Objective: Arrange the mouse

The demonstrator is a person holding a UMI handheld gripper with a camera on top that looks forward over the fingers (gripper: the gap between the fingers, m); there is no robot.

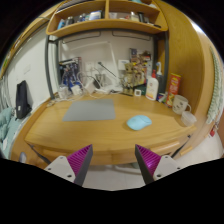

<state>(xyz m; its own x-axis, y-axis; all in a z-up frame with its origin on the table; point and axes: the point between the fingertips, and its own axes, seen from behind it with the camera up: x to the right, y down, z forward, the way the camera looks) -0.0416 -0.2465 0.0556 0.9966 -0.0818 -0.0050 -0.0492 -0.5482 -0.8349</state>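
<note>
Pale blue rounded computer mouse (139, 122) sits on the curved wooden desk (60, 130), right of the grey rectangular mouse mat (90, 109), well beyond your gripper (114, 162). Fingers apart, holding nothing. Judgement: carry them forward and rightward, straddle the mouse across its narrow sides, close gently. Clutter along the desk's far edge too small to identify; mouse's cable, if any, not visible.

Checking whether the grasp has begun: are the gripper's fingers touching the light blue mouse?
Apart. The gripper view shows bare desk between the mouse and the open gripper.
</note>
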